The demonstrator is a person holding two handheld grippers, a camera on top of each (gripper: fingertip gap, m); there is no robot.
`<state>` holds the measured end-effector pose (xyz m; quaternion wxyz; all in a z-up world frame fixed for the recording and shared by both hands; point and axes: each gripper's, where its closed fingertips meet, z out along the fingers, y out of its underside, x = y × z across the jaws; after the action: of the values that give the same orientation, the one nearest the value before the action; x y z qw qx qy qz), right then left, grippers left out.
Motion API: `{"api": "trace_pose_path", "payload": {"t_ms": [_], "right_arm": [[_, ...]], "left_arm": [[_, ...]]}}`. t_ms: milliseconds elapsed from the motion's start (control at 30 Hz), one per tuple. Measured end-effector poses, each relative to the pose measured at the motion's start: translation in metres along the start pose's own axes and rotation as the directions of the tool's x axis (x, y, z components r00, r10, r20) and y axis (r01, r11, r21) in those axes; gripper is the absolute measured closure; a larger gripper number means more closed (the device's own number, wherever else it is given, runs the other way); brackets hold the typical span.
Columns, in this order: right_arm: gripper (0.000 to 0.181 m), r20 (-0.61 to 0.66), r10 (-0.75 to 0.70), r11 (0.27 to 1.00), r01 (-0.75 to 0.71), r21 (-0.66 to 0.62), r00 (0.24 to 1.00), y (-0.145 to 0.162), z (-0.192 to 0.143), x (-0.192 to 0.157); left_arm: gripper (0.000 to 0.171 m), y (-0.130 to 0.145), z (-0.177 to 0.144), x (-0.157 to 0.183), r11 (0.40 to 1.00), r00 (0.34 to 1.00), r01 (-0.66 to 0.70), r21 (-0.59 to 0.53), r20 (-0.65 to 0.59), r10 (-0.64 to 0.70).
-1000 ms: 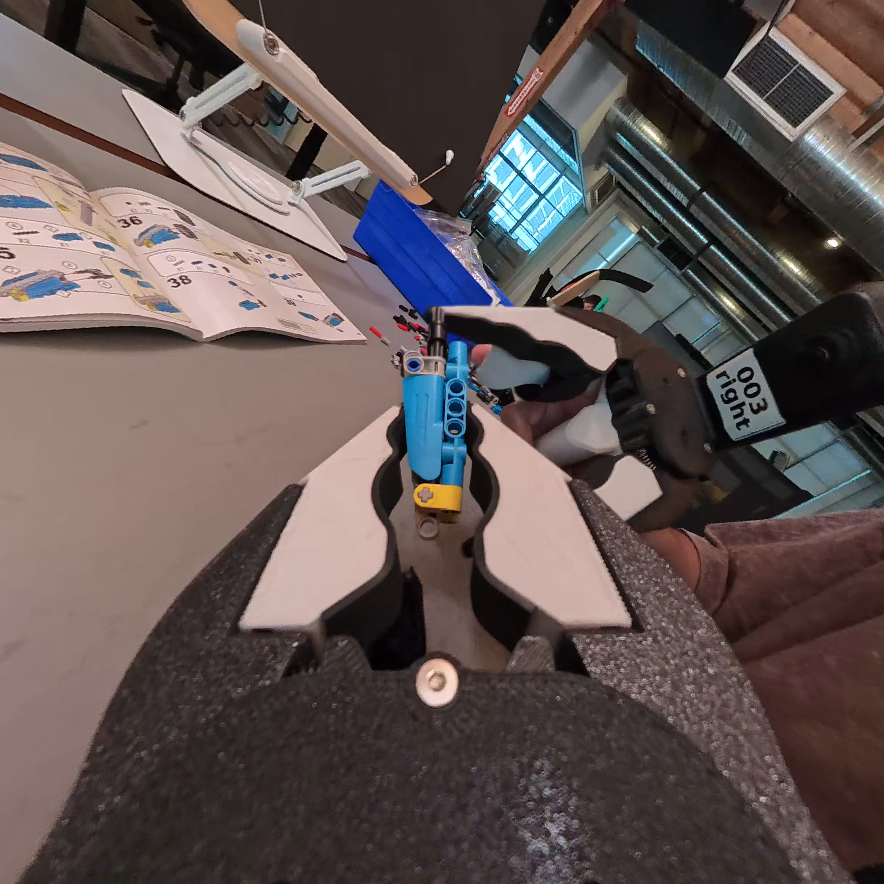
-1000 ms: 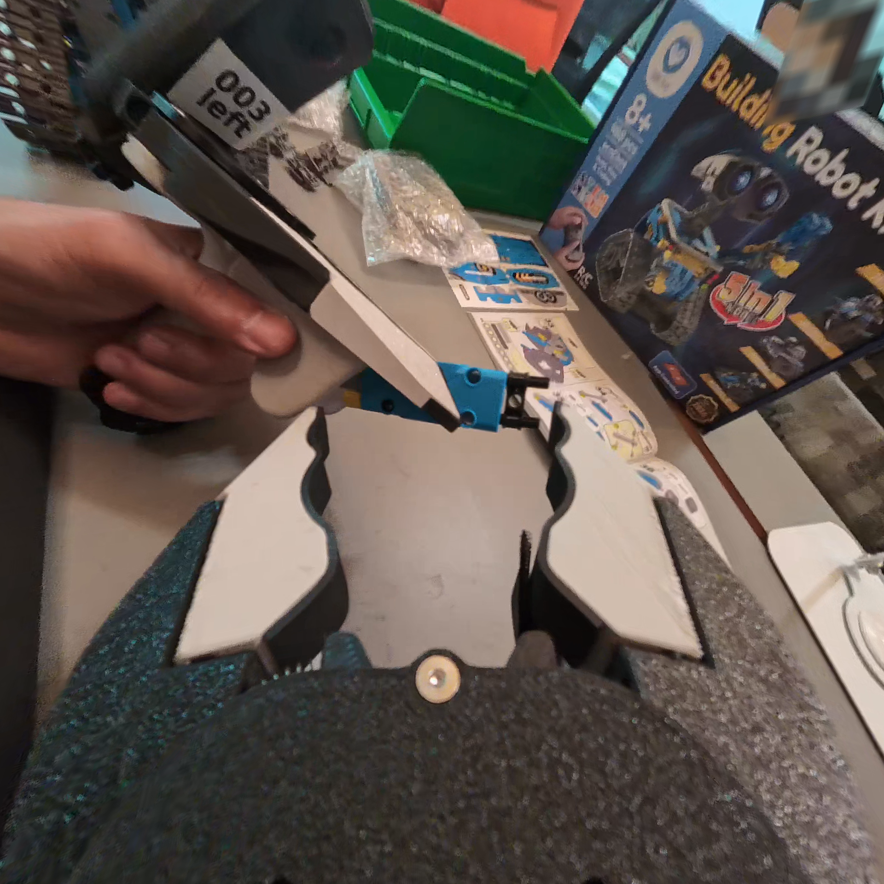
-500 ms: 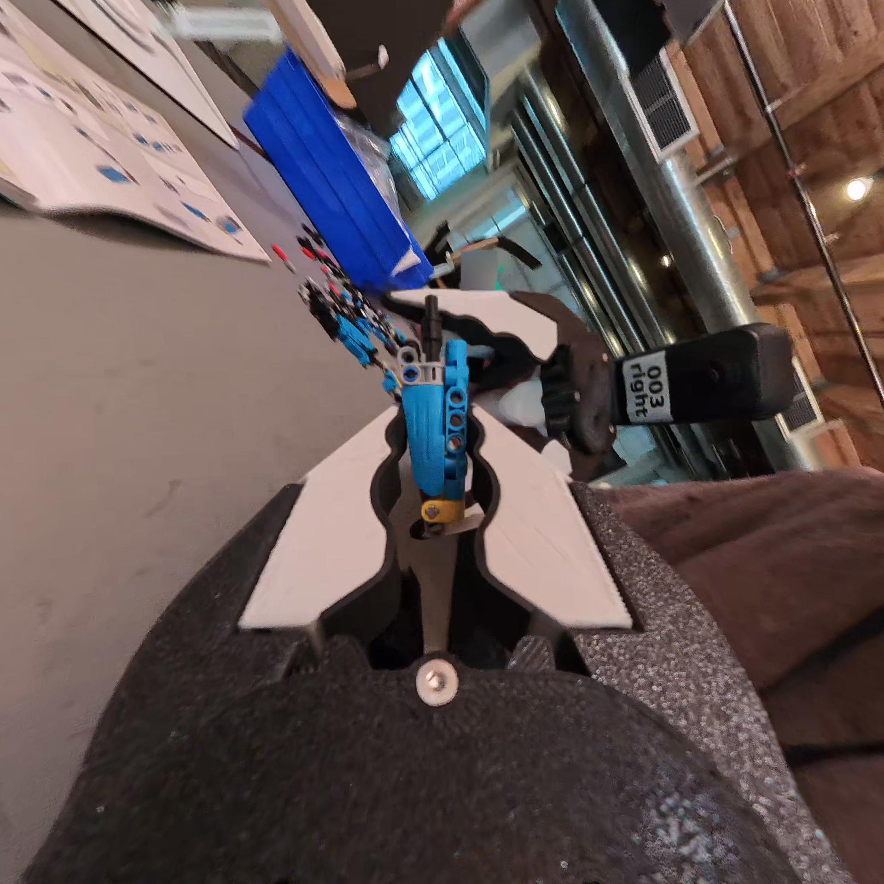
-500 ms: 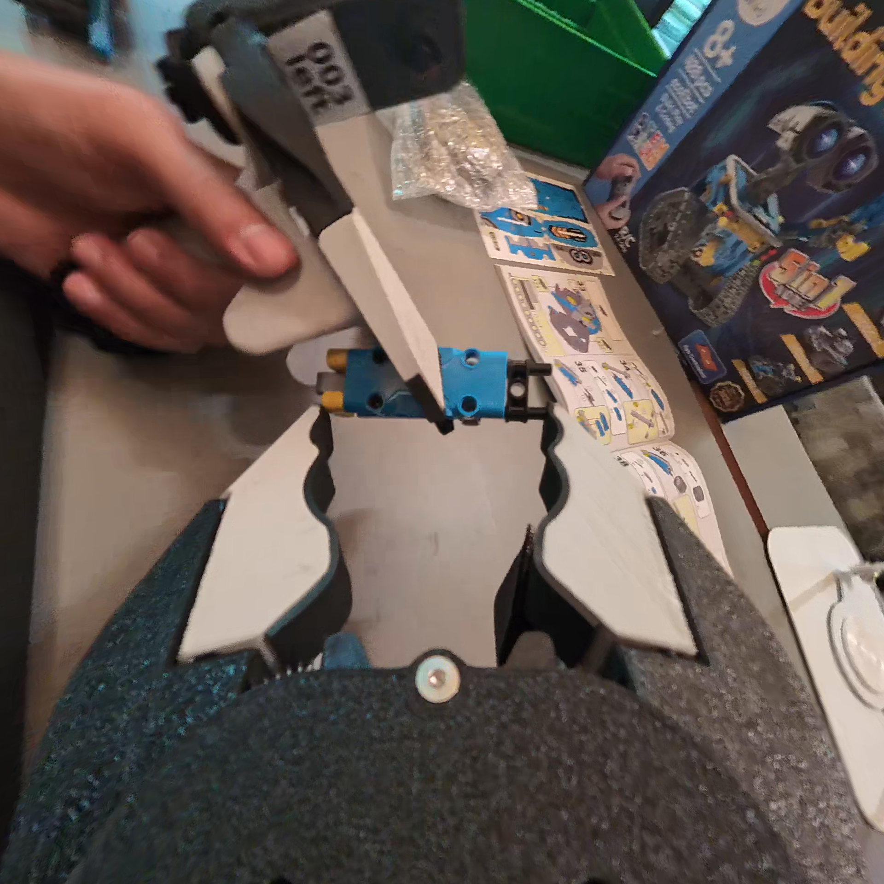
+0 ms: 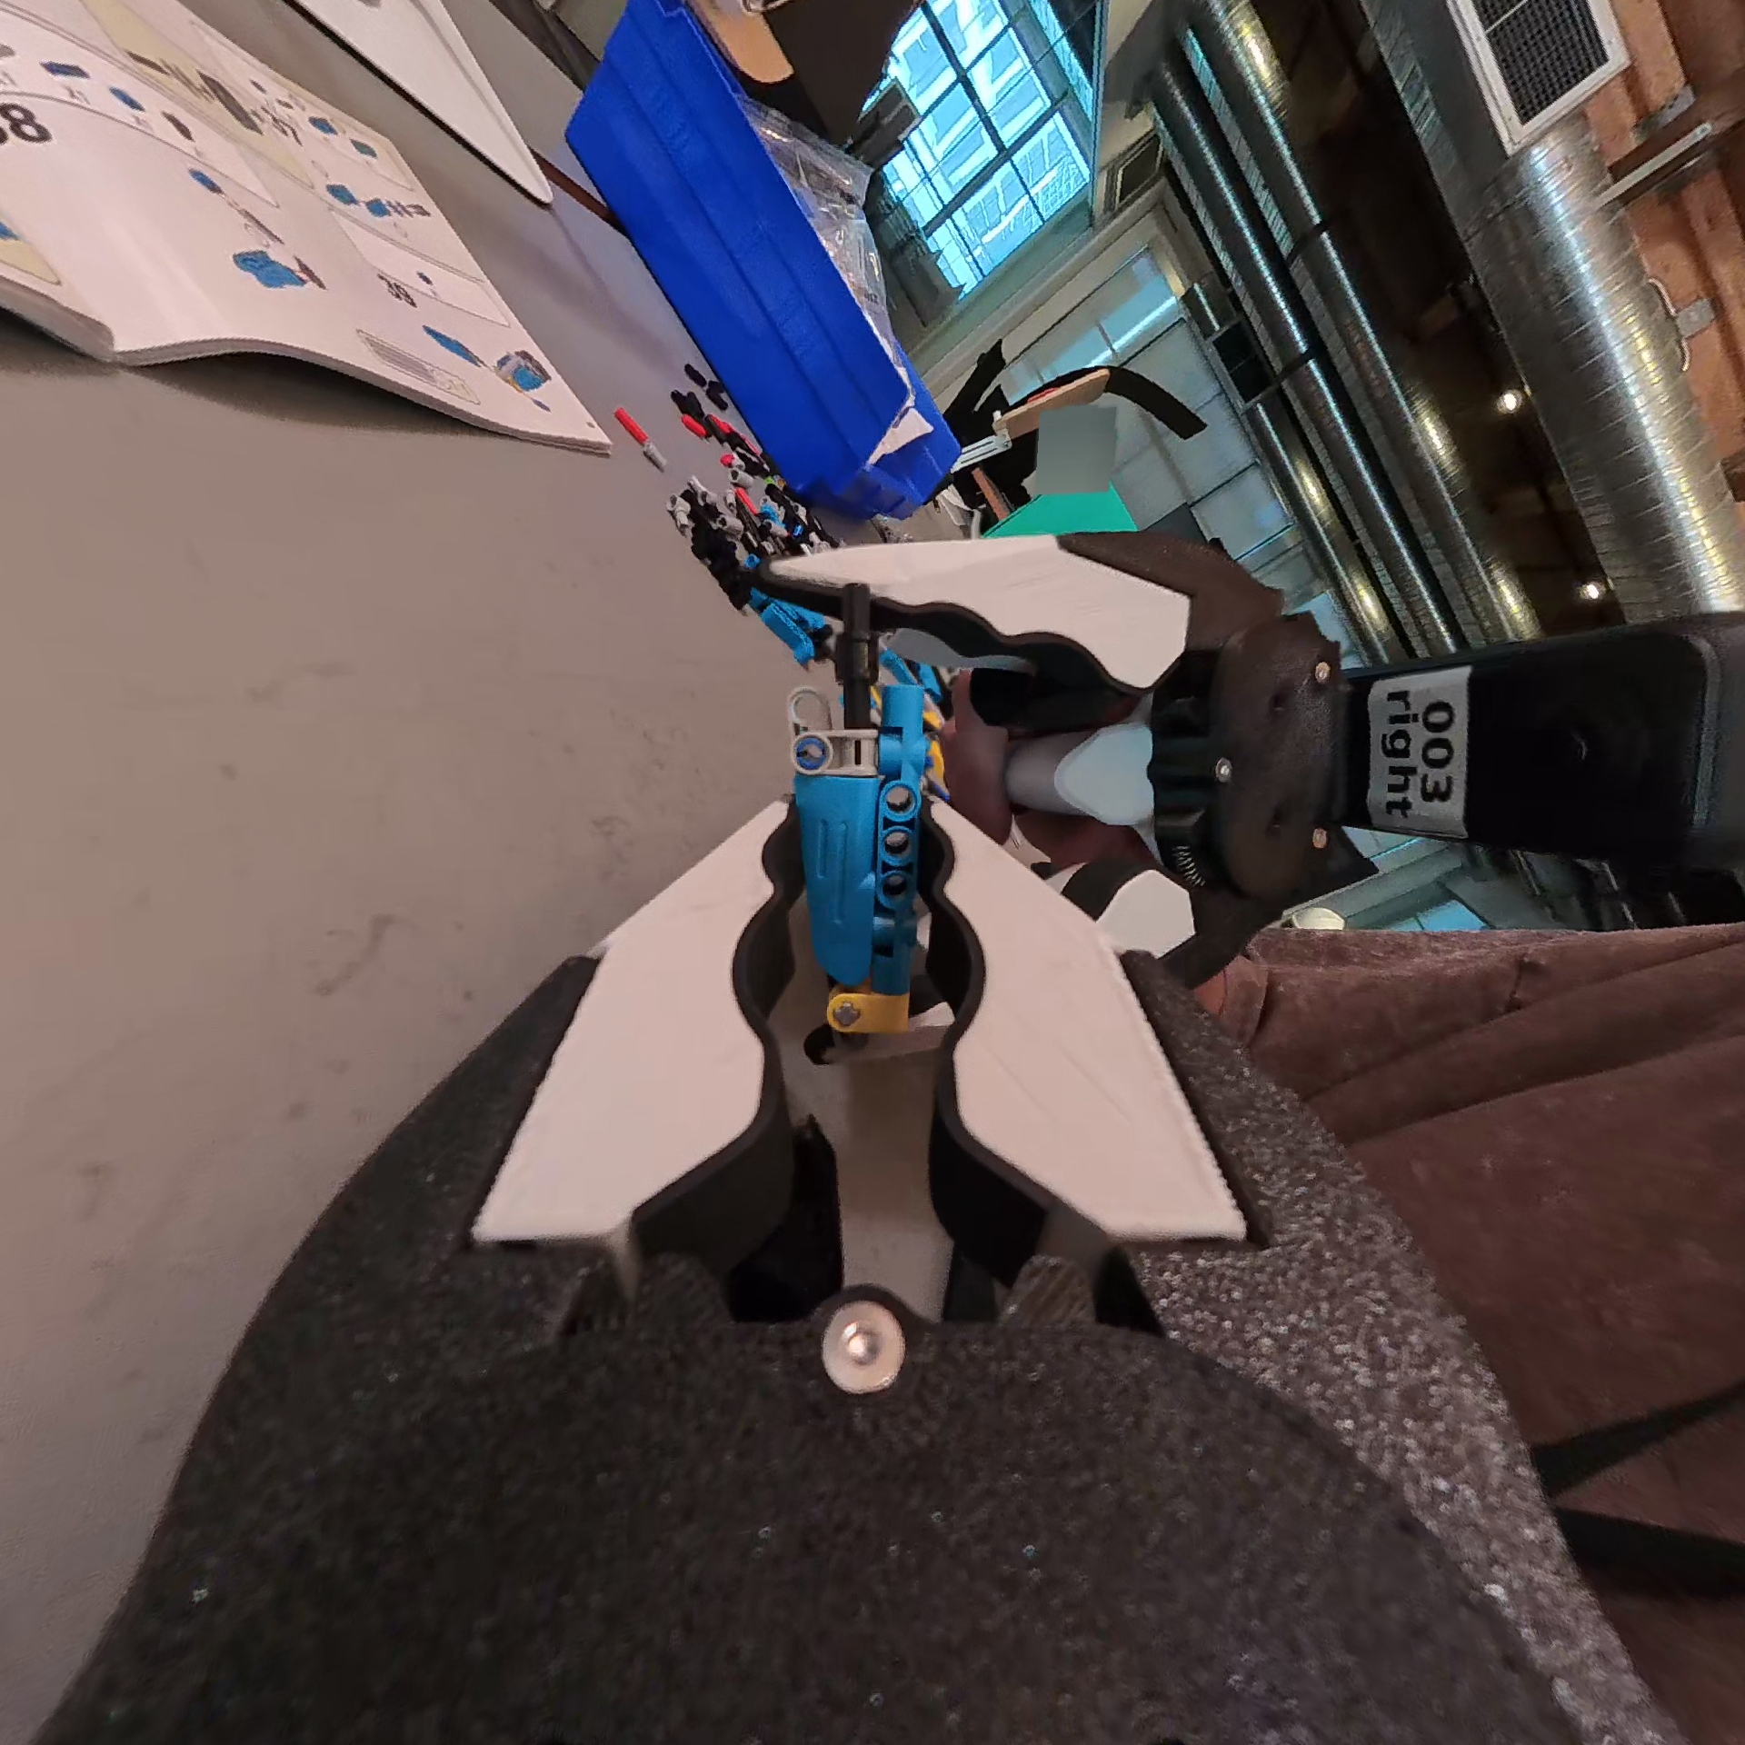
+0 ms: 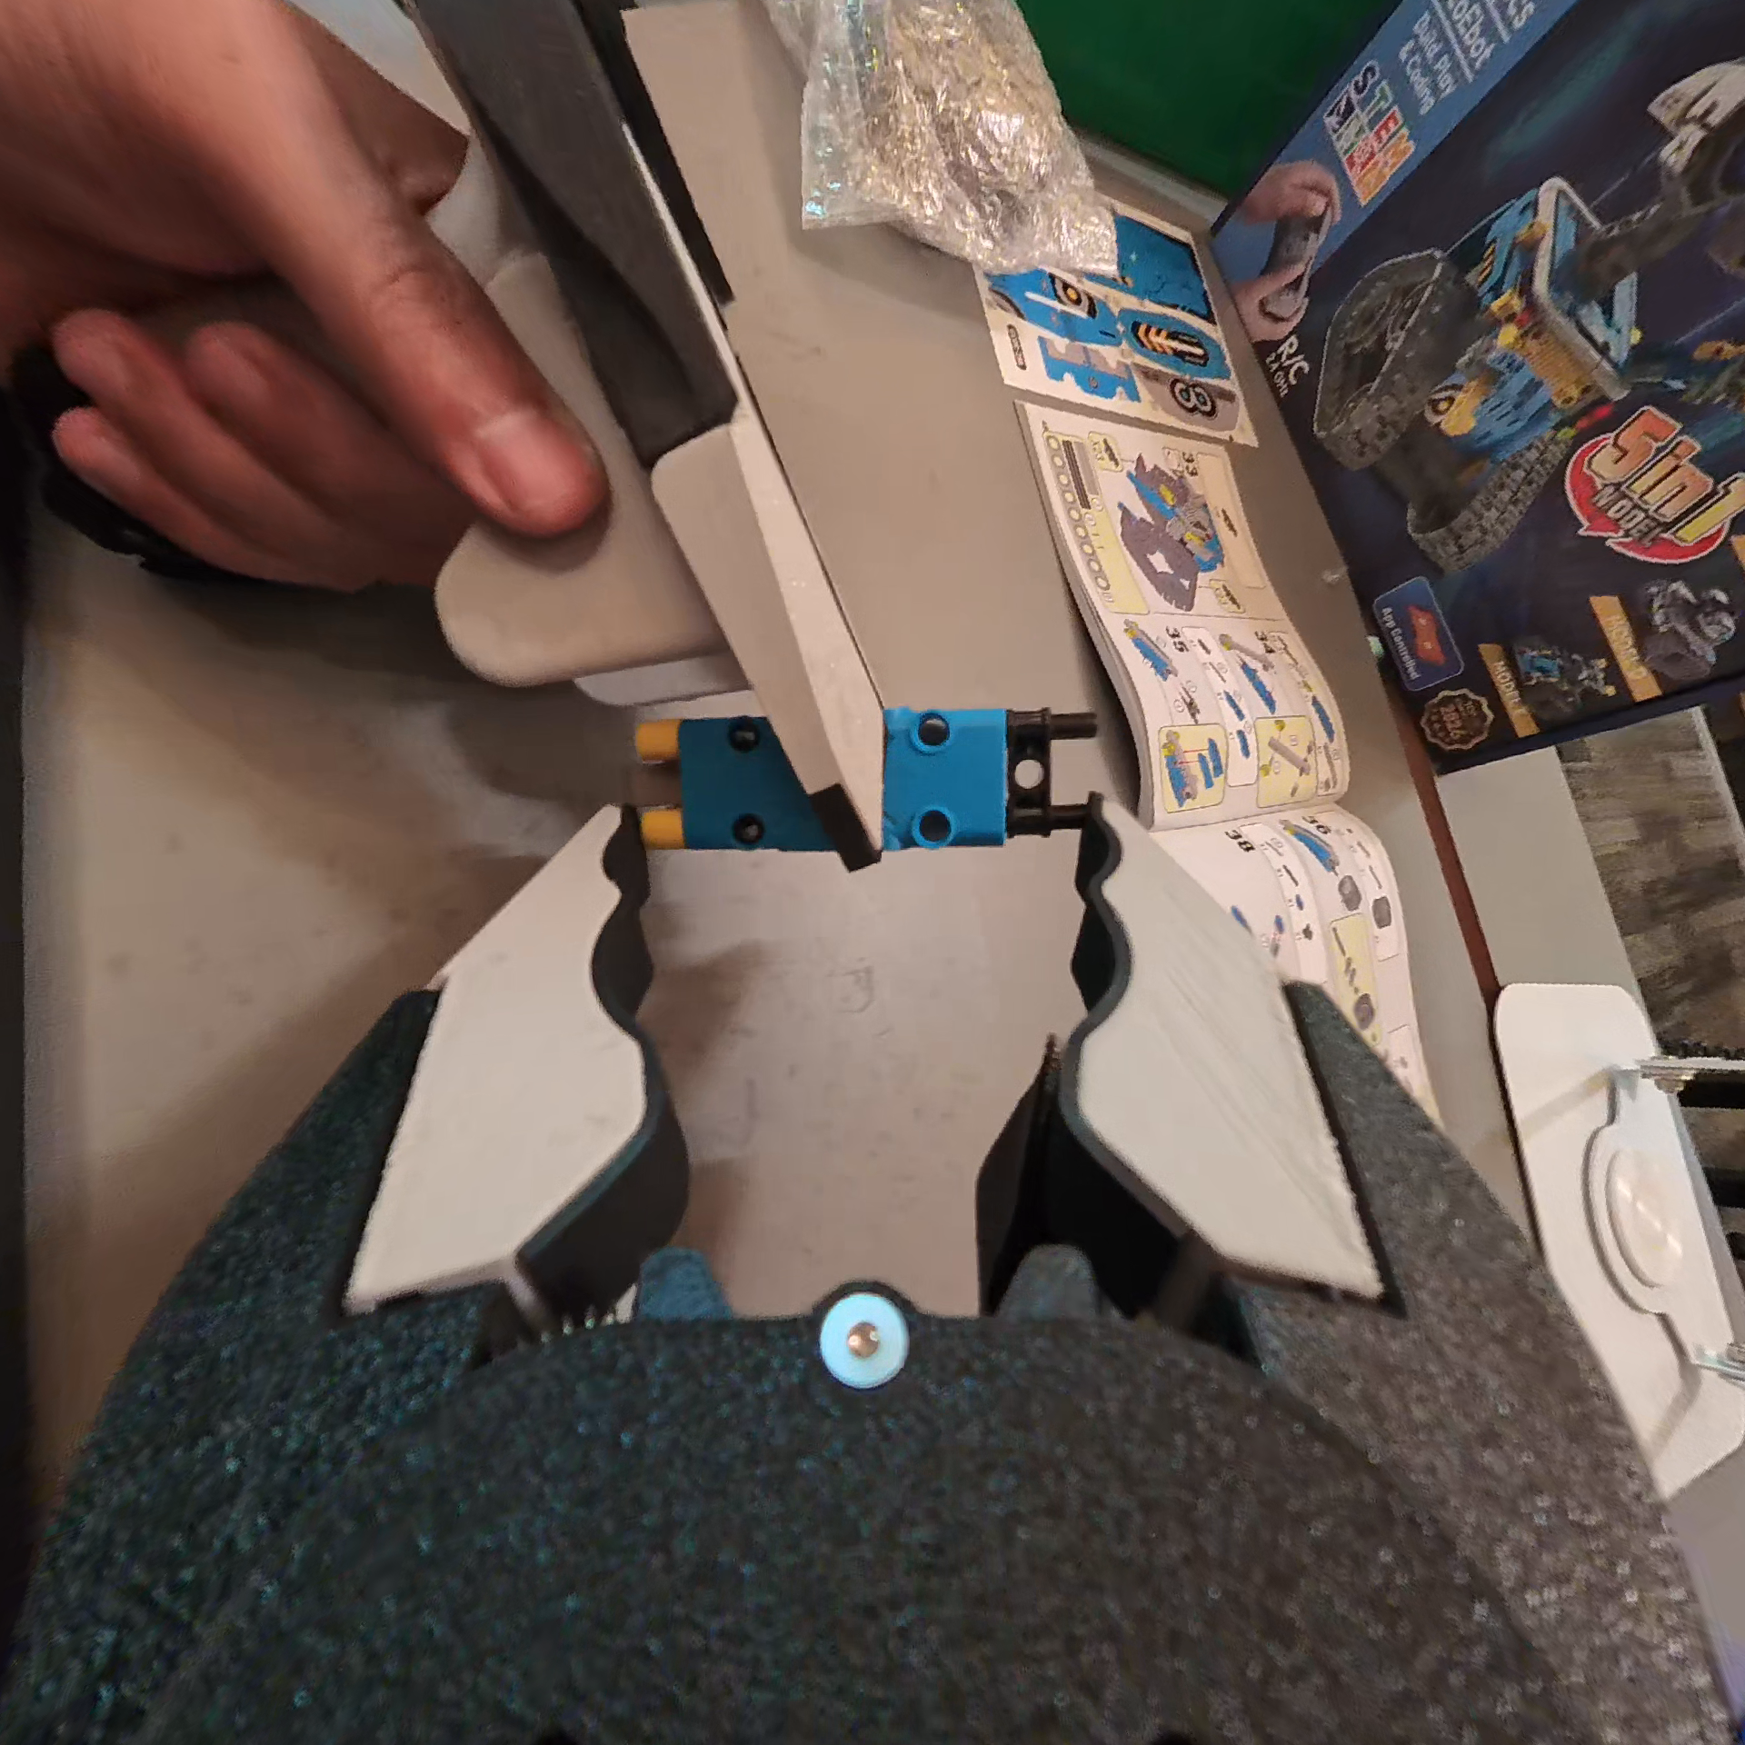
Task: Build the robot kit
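Grey surface (image 6: 850, 991) fills the frame, with silver ducts and tall windows of a workshop behind in the left wrist view. One dark printed kit box (image 6: 1530, 378) stands at the far edge, its writing left unquoted; one blue bin (image 5: 755, 274), one open instruction booklet (image 6: 1228, 680), one sticker sheet (image 6: 1114, 330), one crinkled clear bag (image 6: 944, 123). Left tool (image 5: 855, 840) is pinched tight on the blue brick assembly (image 5: 859, 850), held above the surface. Right tool (image 6: 855, 821), labelled on its body, sits spread wide, tips at either end of that assembly, two yellow pins (image 6: 661, 784) by one tip. A scatter of small loose parts (image 5: 736, 529) lies beside the bin, too many to count.
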<state>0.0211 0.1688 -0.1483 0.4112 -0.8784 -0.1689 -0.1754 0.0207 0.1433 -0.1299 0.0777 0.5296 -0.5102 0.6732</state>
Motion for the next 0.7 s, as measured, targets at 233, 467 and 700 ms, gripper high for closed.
{"api": "trace_pose_path", "payload": {"t_ms": [233,467,700], "right_arm": [[0.095,-0.005,-0.032,0.999,0.032,0.003,0.999,-0.0020,-0.0016,0.0010],[0.096,0.012,-0.029,1.000,0.029,-0.012,1.000,-0.0005,0.0003,-0.0019],[0.096,0.050,-0.007,1.000,0.008,-0.018,0.999,0.0021,-0.0001,-0.0062]], "left_arm": [[0.150,-0.0008,-0.0018,-0.0022,1.000,0.999,-0.025,0.012,0.025,0.025],[0.151,0.0020,-0.0019,-0.0046,0.999,0.998,-0.044,-0.004,0.051,0.044],[0.151,0.0054,-0.0007,-0.0045,0.997,0.995,-0.072,-0.022,0.069,0.073]]}}
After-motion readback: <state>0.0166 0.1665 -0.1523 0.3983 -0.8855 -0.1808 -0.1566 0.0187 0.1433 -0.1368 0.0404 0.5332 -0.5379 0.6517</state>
